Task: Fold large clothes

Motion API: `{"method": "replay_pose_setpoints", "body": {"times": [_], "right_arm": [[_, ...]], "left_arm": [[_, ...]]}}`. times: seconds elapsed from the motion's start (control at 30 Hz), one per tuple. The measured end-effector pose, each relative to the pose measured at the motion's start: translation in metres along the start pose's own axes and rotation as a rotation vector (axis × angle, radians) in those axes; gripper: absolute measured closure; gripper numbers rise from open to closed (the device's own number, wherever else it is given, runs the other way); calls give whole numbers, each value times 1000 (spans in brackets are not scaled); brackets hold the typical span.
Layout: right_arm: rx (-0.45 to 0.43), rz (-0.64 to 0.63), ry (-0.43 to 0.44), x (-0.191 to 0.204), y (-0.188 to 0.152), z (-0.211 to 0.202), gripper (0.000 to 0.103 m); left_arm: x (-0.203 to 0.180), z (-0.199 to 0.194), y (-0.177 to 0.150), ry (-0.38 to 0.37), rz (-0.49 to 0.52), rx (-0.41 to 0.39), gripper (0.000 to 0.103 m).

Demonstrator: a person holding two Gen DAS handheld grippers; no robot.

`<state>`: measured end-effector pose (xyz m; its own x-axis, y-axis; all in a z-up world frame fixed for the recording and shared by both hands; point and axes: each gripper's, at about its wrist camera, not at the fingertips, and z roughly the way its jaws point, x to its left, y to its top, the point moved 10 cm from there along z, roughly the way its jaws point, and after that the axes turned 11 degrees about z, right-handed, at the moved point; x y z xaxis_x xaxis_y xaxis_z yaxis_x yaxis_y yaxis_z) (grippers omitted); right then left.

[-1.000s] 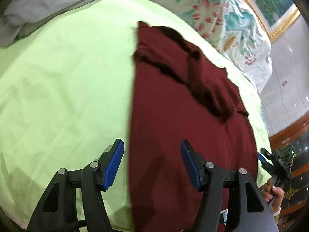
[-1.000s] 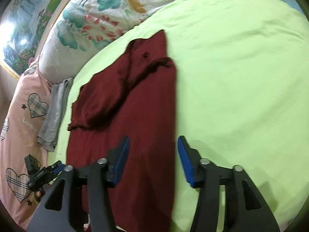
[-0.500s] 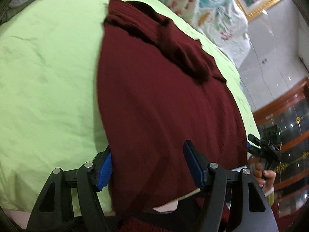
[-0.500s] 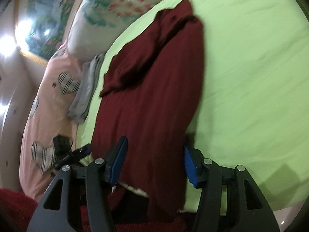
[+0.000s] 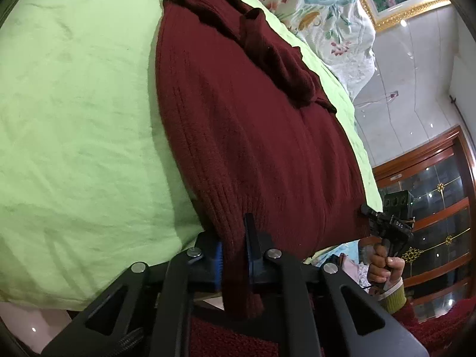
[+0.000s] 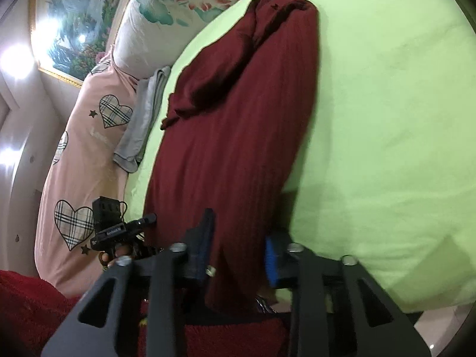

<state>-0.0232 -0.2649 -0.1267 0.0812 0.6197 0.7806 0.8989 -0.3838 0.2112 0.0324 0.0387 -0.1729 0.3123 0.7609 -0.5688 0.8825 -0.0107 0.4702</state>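
Note:
A dark red knit sweater (image 5: 253, 125) lies lengthwise on the green bed sheet (image 5: 74, 119), its sleeves folded in over the far half. Its near hem hangs over the bed's edge. My left gripper (image 5: 235, 250) is closing, and its pads pinch the hem's left corner. In the right wrist view the same sweater (image 6: 232, 136) runs away from my right gripper (image 6: 239, 254), which is closing with the hem's right corner bunched between its pads. Each view shows the other hand (image 5: 383, 263) at the hem's far corner.
A floral quilt (image 5: 327, 15) lies along the head of the bed. A pink quilt with hearts (image 6: 83, 154) and a folded grey garment (image 6: 142, 125) lie at the sheet's left edge in the right wrist view. A wooden glass cabinet (image 5: 431, 193) stands beyond the bed.
Both grippers came down and in to the near hem and closed their wide jaws onto the fabric. The sweater now fills more of both views.

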Motion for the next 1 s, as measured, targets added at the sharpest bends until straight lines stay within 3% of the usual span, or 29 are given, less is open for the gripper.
{"method": "replay_pose_setpoints", "body": {"times": [0.07, 0.37, 0.6, 0.73, 1.0], "right_arm": [[-1, 5, -14, -5, -2, -3, 90], [-107, -37, 105, 34, 22, -30, 93], [-217, -77, 167, 70, 72, -46, 93], [-286, -60, 197, 84, 112, -46, 93], [-333, -57, 122, 97, 208, -19, 93]], "left_arm": [[0, -3, 1, 2, -4, -18, 95], [-13, -36, 38, 17, 0, -142, 96], [-39, -69, 113, 7, 51, -313, 97], [-37, -74, 160, 50, 50, -365, 97], [-8, -67, 258, 148, 17, -446, 97]]}}
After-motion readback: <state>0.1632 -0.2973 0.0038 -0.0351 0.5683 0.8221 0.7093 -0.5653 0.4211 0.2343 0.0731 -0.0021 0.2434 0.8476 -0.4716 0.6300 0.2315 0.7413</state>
